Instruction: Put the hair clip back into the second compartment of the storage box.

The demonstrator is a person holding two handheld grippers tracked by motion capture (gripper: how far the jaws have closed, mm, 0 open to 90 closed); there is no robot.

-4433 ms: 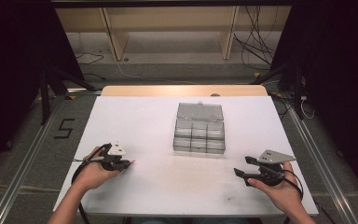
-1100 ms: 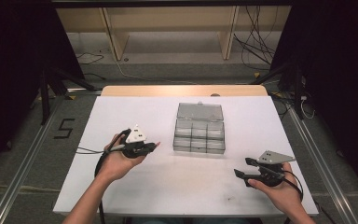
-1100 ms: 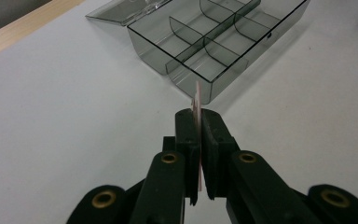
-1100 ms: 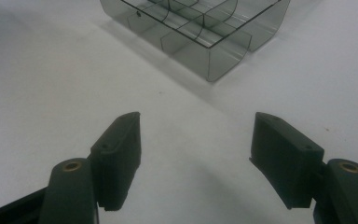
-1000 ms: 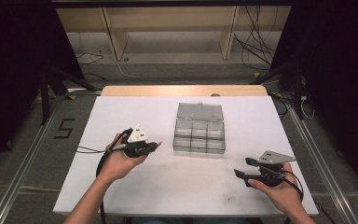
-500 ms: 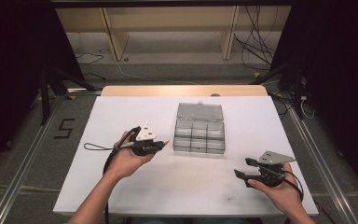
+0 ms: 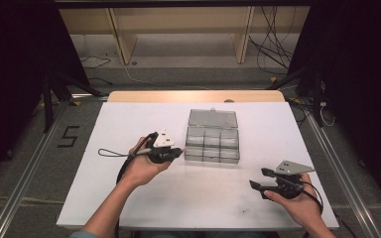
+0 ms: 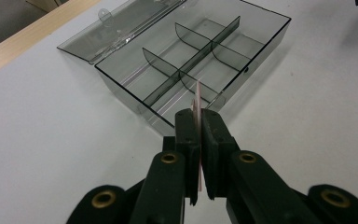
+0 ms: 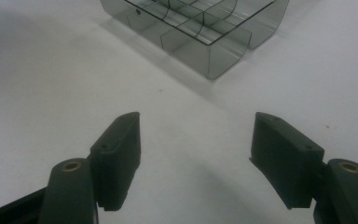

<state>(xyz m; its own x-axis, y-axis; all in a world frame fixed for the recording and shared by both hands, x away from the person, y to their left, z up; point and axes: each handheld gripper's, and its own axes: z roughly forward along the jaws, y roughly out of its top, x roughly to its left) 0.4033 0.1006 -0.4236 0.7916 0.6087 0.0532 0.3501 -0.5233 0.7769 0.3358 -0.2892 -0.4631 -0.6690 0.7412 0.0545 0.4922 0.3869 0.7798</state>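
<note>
The left tongs (image 8: pixel 196 122) pinch a thin pale card (image 8: pixel 197 100) beside the box (image 7: pixel 212 143). The right tongs (image 9: pixel 196 154) are wide spread above the counter (image 7: pixel 129 124), empty.

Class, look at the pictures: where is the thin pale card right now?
The card is clamped in the left gripper, just short of the open divider box; in the high view that gripper is at the box's left edge.
</note>
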